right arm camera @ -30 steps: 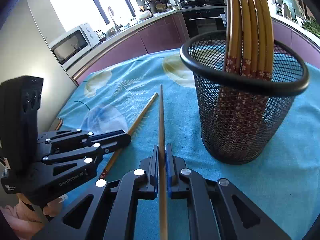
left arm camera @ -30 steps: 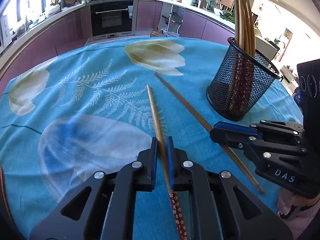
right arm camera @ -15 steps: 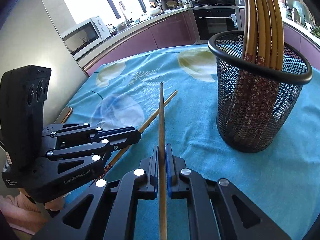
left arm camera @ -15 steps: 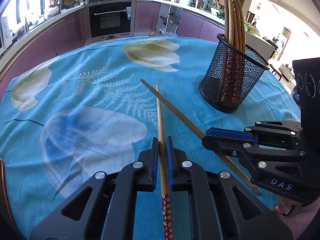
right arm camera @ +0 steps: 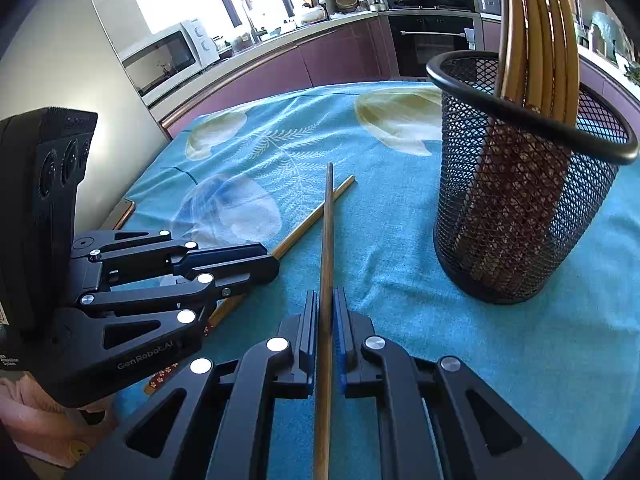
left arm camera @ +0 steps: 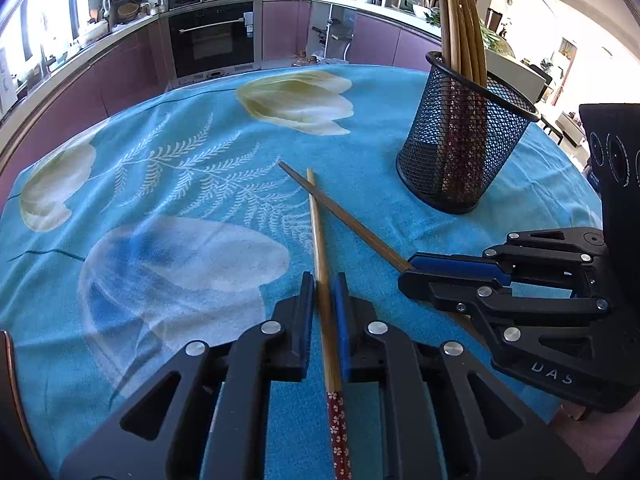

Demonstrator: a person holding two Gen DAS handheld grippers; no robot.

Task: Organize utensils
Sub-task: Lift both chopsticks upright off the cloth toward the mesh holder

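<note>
Left wrist view: my left tongs [left arm camera: 322, 292] are pinching a chopstick [left arm camera: 318, 240], pads snug on the plain wooden shaft, red flower-patterned handle end trailing back toward the camera. Its tip points away across the blue floral cloth on the counter [left arm camera: 120, 280]. It looks lifted off the cloth, though I can't be sure from this angle.

Right tongs [right arm camera: 326, 308] are likewise clamped on a second chopstick [right arm camera: 327, 220], the darker one, pads tight on the shaft. The two sticks cross near their far tips, roughly mid-counter; whether they touch there I can't tell.

In the right wrist view the left tongs sit to the near left, and the mesh cup [right arm camera: 516, 216] stands upright to the right of the sticks, fairly near. In the left wrist view it's at far right.

Status, my read:
- Done: a bunch of chopsticks [right arm camera: 536, 32] already stands in the mesh cup, patterned ends down, tips leaning out over the rim.
- In hand: the last two loose sticks I can see, one per side.
- Left: carry both over, tip each upright, drop them in the cup.

No other loose utensils visible on the cloth in either view, so I'd call this nearly finished. The rest of the kitchen behind is irrelevant.
</note>
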